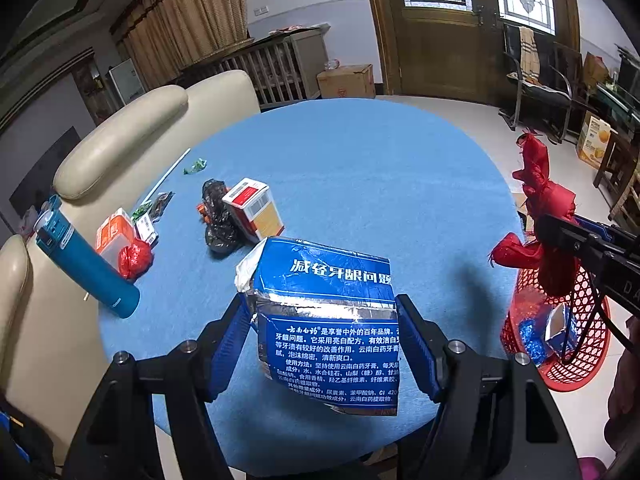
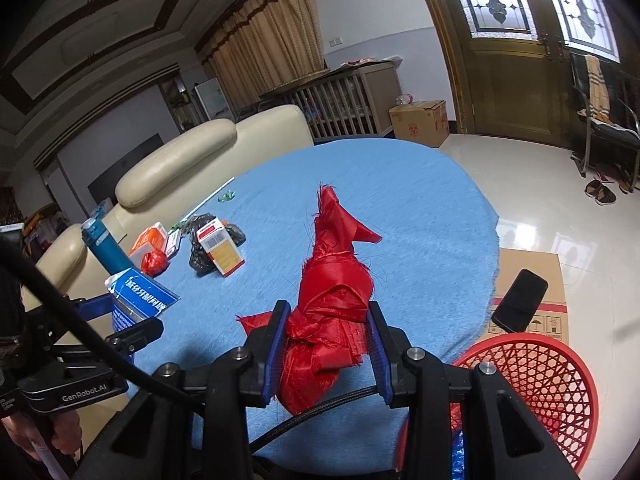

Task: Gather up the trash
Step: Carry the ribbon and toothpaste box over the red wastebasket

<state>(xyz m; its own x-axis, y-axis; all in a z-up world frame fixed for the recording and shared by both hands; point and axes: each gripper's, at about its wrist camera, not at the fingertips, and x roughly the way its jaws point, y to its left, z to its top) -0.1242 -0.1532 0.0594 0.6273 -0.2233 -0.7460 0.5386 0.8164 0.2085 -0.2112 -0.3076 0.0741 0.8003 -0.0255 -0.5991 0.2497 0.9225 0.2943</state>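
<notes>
My left gripper is shut on a crumpled blue toothpaste box and holds it above the near edge of the round blue table. My right gripper is shut on a knotted red cloth, held above the table's right edge, beside the red mesh basket. In the left wrist view the red cloth hangs over the basket, which holds blue and silver wrappers. More trash lies at the table's left: a red-and-white box, a black bag, an orange box, a red wad.
A blue bottle lies at the table's left edge, against a cream sofa. A white straw and a green wrapper lie farther back. A cardboard box with a black phone sits on the floor behind the basket.
</notes>
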